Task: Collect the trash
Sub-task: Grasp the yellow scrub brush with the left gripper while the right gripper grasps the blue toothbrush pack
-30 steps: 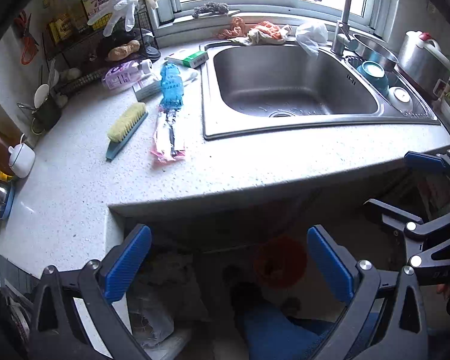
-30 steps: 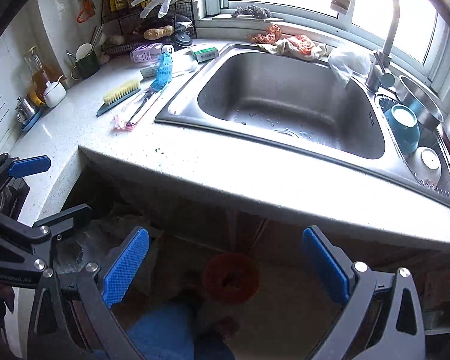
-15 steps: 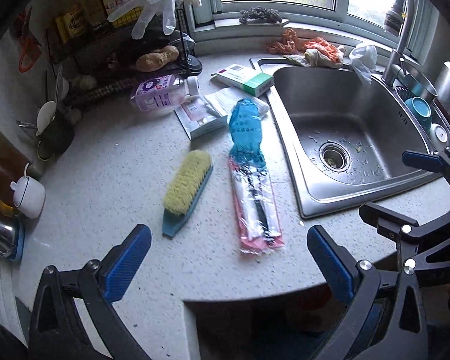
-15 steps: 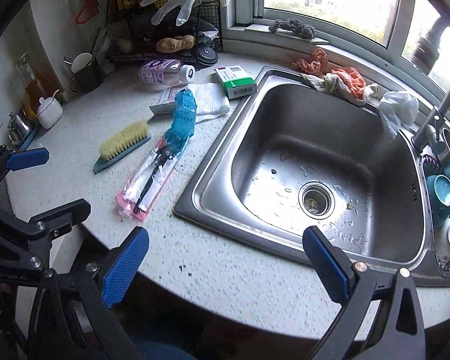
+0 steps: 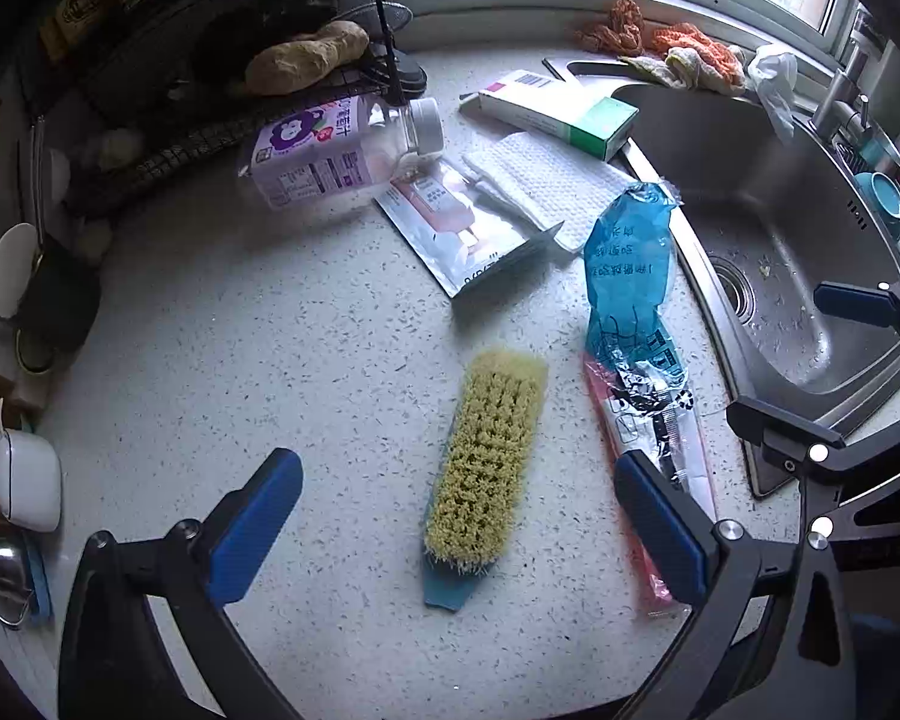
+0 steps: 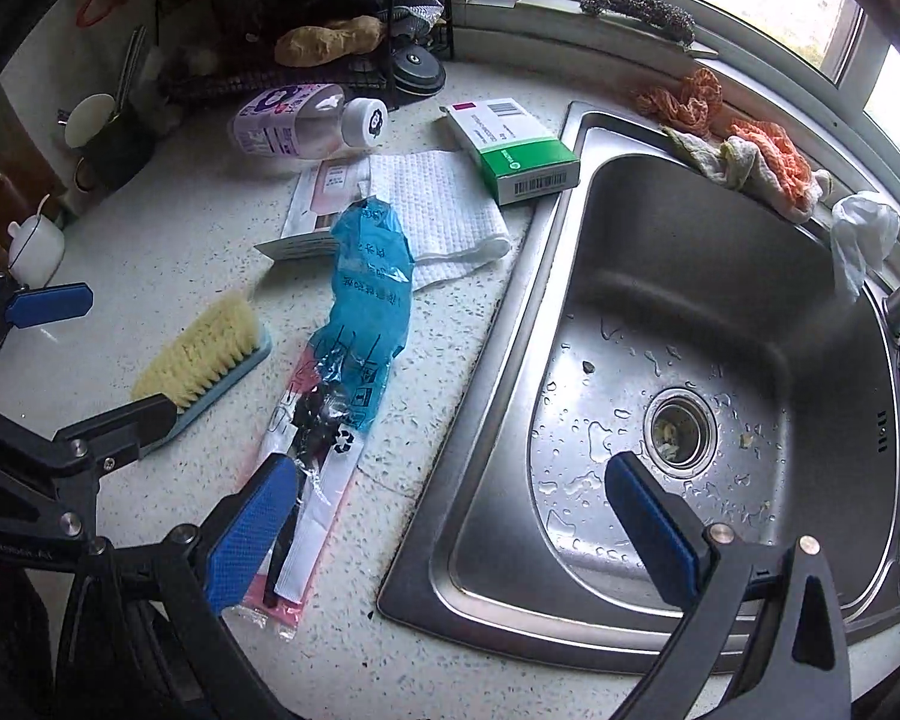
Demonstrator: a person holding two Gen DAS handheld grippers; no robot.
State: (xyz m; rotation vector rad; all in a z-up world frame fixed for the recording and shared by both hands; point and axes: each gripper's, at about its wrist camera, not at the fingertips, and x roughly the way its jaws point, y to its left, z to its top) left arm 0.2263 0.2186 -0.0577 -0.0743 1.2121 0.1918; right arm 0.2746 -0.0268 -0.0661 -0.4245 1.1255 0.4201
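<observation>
Both grippers, left gripper (image 5: 459, 531) and right gripper (image 6: 453, 531), hover with fingers wide and empty over the bench, where a blue wrapper (image 6: 363, 294) lies beside the sink (image 6: 720, 276)

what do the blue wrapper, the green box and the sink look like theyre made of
Blue wrapper: thin glossy plastic film, judging by its crinkles and glare. Green box: likely matte printed cardboard, with crisp folded edges and a barcode. Sink: brushed stainless steel, seemingly, with dull grey reflections and beaded water drops.
</observation>
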